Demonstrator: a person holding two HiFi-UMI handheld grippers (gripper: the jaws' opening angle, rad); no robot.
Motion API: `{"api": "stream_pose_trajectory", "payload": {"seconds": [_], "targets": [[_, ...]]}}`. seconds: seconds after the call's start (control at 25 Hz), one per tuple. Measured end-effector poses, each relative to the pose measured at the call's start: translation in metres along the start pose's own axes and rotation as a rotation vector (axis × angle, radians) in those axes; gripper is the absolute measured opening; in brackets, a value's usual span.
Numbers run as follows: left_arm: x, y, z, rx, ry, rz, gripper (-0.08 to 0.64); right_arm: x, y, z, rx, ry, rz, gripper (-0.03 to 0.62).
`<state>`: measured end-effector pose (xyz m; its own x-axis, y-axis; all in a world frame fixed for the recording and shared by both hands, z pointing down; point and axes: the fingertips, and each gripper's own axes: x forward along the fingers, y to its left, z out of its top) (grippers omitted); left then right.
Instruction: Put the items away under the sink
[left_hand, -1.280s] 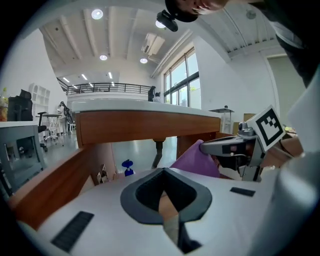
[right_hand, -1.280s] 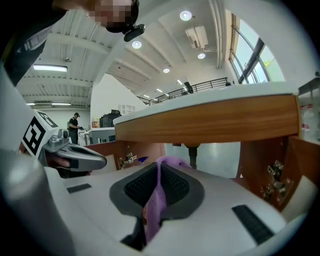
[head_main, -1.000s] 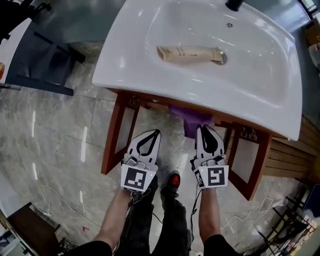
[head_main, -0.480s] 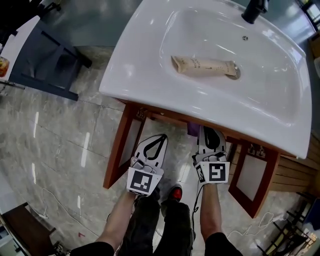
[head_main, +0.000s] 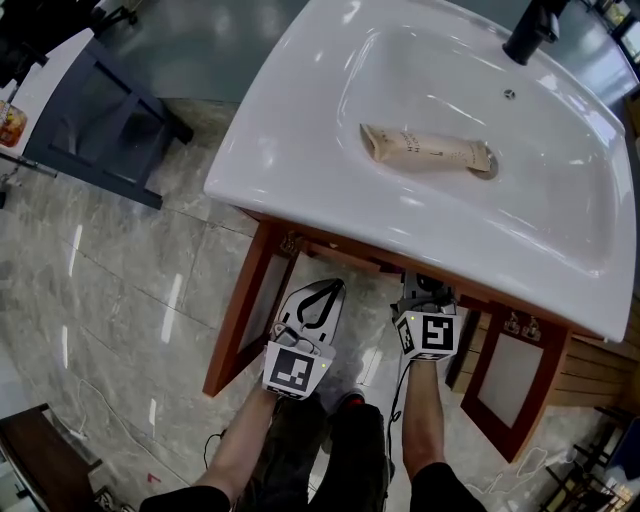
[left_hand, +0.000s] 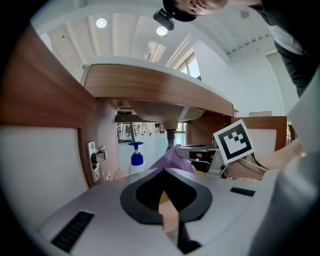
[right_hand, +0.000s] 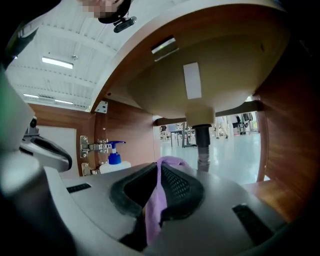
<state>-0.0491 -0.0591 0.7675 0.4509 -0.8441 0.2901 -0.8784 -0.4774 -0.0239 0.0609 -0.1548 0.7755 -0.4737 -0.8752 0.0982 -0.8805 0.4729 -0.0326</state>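
Right gripper jaws clamped on purple cloth, in cabinet under sink | left gripper jaws closed, empty | tube lies in sink basin | risk: cloth may snag drain pipe or topple pump bottle if pushed deeper

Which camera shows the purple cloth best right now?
The right gripper view: the purple cloth runs pinched in the shut jaws of the right claw. The left gripper view shows a bunch of it beside that claw. In the head view the sink hides it.
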Motion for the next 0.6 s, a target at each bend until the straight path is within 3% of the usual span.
{"api": "stream_pose_trajectory", "payload": {"seconds": [0.24,0.36,0.6], "targets": [[0.002,0.001,-0.010,-0.028,0.006,0.009,0.006,0.003,-0.003,-0.022,0.044,0.049,0.012,0.048],[0.001,0.000,-0.008,-0.017,0.008,0.005,0.006,0.001,-0.006,-0.029,0.073,0.078,0.011,0.235],[-0.005,-0.004,-0.004,-0.004,0.001,0.003,0.006,-0.013,-0.008,-0.026,0.059,0.076,-0.006,0.268]]}}
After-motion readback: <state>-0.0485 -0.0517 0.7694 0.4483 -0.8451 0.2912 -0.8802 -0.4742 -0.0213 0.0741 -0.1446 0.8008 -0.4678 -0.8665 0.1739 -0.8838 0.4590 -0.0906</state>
